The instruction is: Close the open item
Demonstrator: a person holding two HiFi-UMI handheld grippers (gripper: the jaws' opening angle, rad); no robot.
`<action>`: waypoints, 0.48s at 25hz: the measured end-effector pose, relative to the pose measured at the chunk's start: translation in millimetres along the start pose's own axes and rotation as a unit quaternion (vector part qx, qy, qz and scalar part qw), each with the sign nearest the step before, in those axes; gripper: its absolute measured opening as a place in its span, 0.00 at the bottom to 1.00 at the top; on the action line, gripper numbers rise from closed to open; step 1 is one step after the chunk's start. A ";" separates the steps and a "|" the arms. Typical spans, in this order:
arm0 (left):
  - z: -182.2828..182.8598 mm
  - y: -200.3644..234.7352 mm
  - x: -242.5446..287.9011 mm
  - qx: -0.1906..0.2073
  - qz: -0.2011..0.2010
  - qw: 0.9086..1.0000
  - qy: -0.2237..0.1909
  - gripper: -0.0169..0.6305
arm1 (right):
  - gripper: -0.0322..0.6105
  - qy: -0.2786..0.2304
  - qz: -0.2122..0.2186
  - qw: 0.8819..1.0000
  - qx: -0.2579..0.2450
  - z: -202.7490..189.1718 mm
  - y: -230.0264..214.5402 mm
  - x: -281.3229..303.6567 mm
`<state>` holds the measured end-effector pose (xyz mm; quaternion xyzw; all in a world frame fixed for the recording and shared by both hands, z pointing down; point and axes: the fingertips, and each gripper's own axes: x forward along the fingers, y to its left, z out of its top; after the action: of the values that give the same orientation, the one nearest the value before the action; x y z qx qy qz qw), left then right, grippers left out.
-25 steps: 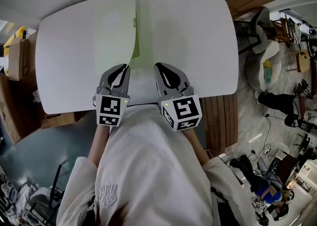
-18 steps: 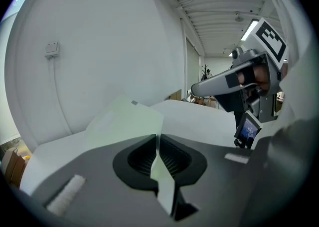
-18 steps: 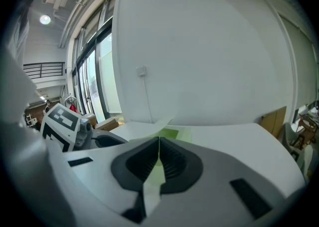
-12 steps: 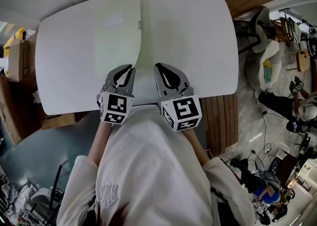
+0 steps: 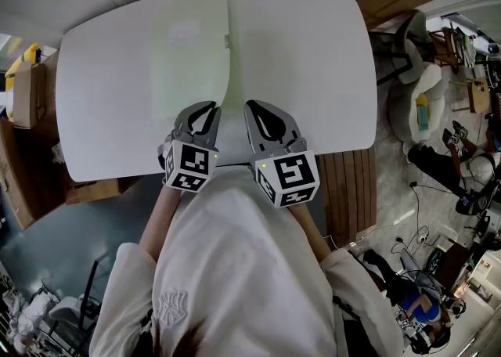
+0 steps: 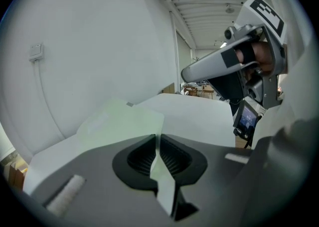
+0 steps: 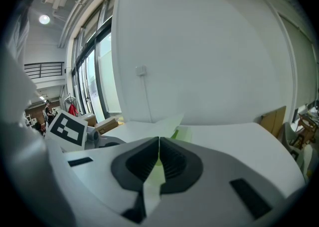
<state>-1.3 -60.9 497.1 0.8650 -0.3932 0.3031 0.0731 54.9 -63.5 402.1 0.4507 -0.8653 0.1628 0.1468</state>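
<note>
Pale green and translucent, the document folder (image 5: 188,66) lies on the white table (image 5: 313,58), left of centre. Its cover is down, closed or very nearly so. A paler rectangular label (image 5: 184,32) sits near the folder's far end and a small grey tab (image 5: 226,40) marks its right edge; no print on either can be read.

The left gripper (image 5: 205,106) is at the folder's near right corner, pointing away from the person. Its jaws have just been opening and stand a narrow slit apart, released. Pale green shows through the slit, but I cannot tell whether the cover's edge lies between the pads.

The right gripper (image 5: 258,105) sits just beside it over bare table, right of the folder, with its pads clenched together. Each gripper carries a cube (image 5: 288,178) faced with black-and-white square markers.

The person's white top (image 5: 235,269) bears a small tone-on-tone monogram (image 5: 168,304), too small to read.
</note>
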 end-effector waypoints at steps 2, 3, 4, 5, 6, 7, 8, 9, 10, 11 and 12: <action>-1.5 -1.4 3.1 0.004 -0.004 1.000 0.004 0.07 | 0.07 0.000 0.000 1.000 0.000 0.1 -0.2 0.6; -2.1 -2.8 4.6 0.007 -0.006 1.000 0.006 0.07 | 0.07 0.001 -0.001 1.000 0.000 -0.1 -0.5 0.3; -2.9 -4.3 5.9 0.010 -0.007 1.000 0.007 0.07 | 0.07 0.001 -0.001 1.000 0.001 -0.3 -0.9 0.0; -3.5 -5.6 7.1 0.014 -0.009 1.000 0.009 0.07 | 0.07 0.001 -0.001 1.000 0.001 -0.2 -1.1 -0.3; -3.9 -6.8 8.3 0.019 -0.011 1.000 0.010 0.08 | 0.07 0.000 -0.001 1.000 0.001 0.1 -1.2 -0.4; -4.3 -8.3 9.7 0.025 -0.012 1.000 0.012 0.08 | 0.07 0.000 -0.001 1.000 0.001 0.2 -1.5 -0.7; -4.9 -10.1 11.6 0.030 -0.014 0.999 0.014 0.08 | 0.07 0.000 -0.002 1.000 0.001 -0.1 -2.1 -1.3; -5.7 -12.1 13.7 0.033 -0.015 0.999 0.016 0.08 | 0.07 0.000 -0.002 1.000 0.002 -0.7 -2.9 -2.2; -6.6 -13.7 16.1 0.034 -0.017 0.999 0.018 0.08 | 0.07 0.001 -0.002 1.000 0.002 -1.5 -3.8 -2.9; -7.5 -14.8 18.5 0.036 -0.018 0.999 0.020 0.08 | 0.07 0.001 -0.003 1.000 0.003 -2.1 -4.5 -3.3; -8.4 -15.4 20.7 0.039 -0.020 0.999 0.023 0.08 | 0.07 0.001 -0.003 1.000 0.003 -2.4 -4.8 -3.3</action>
<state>16.4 -60.5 517.6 0.8674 -0.3622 0.3368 0.0545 60.9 -62.7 403.7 0.4536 -0.8633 0.1653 0.1470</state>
